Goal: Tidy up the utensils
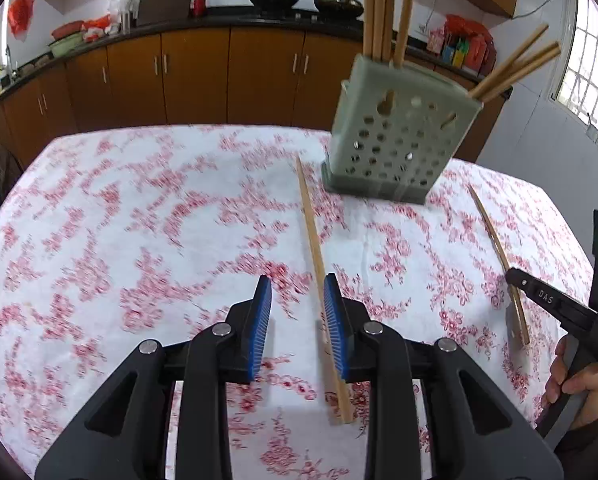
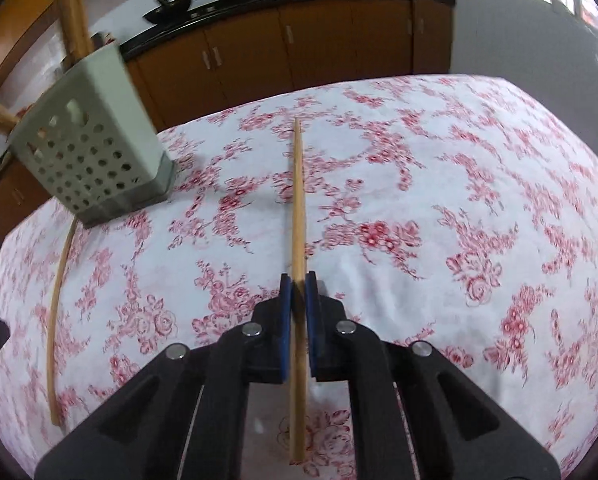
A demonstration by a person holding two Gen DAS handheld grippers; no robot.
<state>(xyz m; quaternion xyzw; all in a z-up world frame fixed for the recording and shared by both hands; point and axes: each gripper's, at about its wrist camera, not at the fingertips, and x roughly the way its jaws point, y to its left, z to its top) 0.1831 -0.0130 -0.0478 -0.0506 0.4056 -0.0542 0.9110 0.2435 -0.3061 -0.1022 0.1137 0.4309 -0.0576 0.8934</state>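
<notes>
Wooden chopstick (image 2: 298, 208) clamped in right gripper (image 2: 298, 284) jaws; left gripper (image 1: 298, 296) jaws open astride second chopstick (image 1: 313, 240); next, closing, then carrying toward holder (image 1: 395, 136) at one o'clock.

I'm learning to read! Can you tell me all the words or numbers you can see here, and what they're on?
"DAS": white letters on the black arm of the right gripper, seen from the left wrist.
Colourful boxes on the far counter: the print is too small and blurred to read.
Chopstick by the left gripper: faint dark marks, unreadable.
Nothing else carries text.
</notes>
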